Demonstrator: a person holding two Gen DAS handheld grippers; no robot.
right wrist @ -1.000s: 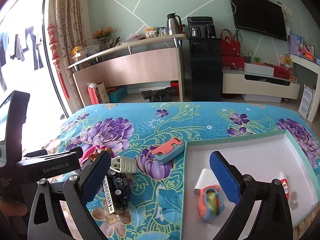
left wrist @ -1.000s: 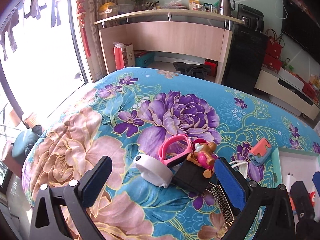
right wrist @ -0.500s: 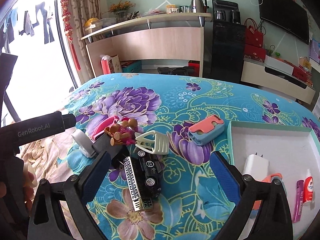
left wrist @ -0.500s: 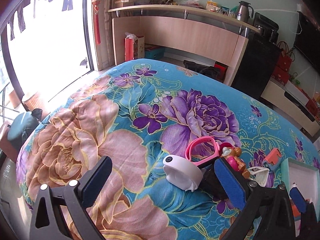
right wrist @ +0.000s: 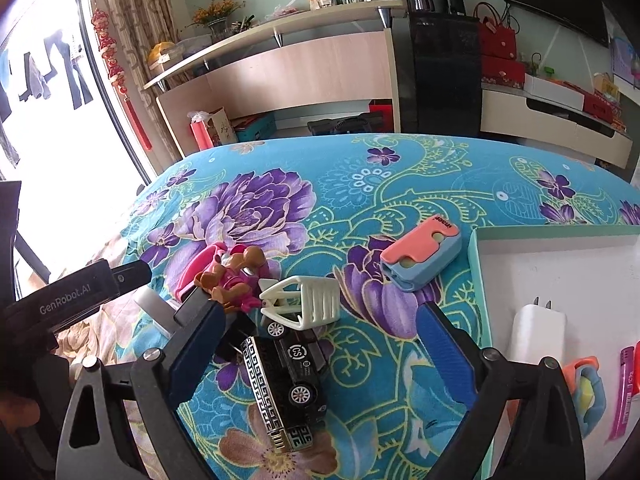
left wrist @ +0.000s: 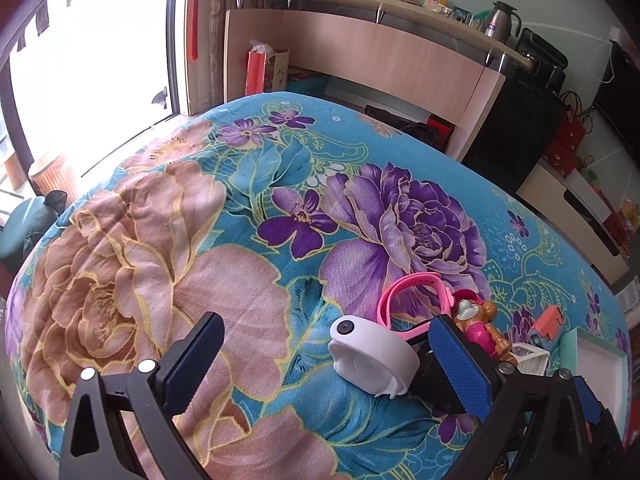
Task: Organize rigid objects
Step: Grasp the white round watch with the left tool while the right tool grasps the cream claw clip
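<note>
Tongs both gape wide, holding nothing: my left tongs (left wrist: 326, 360) sit by the round white plastic disc (left wrist: 372, 362) on the floral bedspread (left wrist: 160, 248), my right tongs (right wrist: 320, 346) over the black toy car (right wrist: 300, 372) near the white tray (right wrist: 560, 276).

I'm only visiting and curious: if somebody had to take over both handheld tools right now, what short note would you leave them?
Left gripper: open, empty, low over the bedspread near the white round case.
Right gripper: open, empty, above the black toy car and patterned metal bar.
Done: white charger, an orange-and-blue item and a pink tube lie in the tray.
Left on the bedspread: case, pink band, toy figure, white basket, car, bar, coral-and-blue case.
</note>
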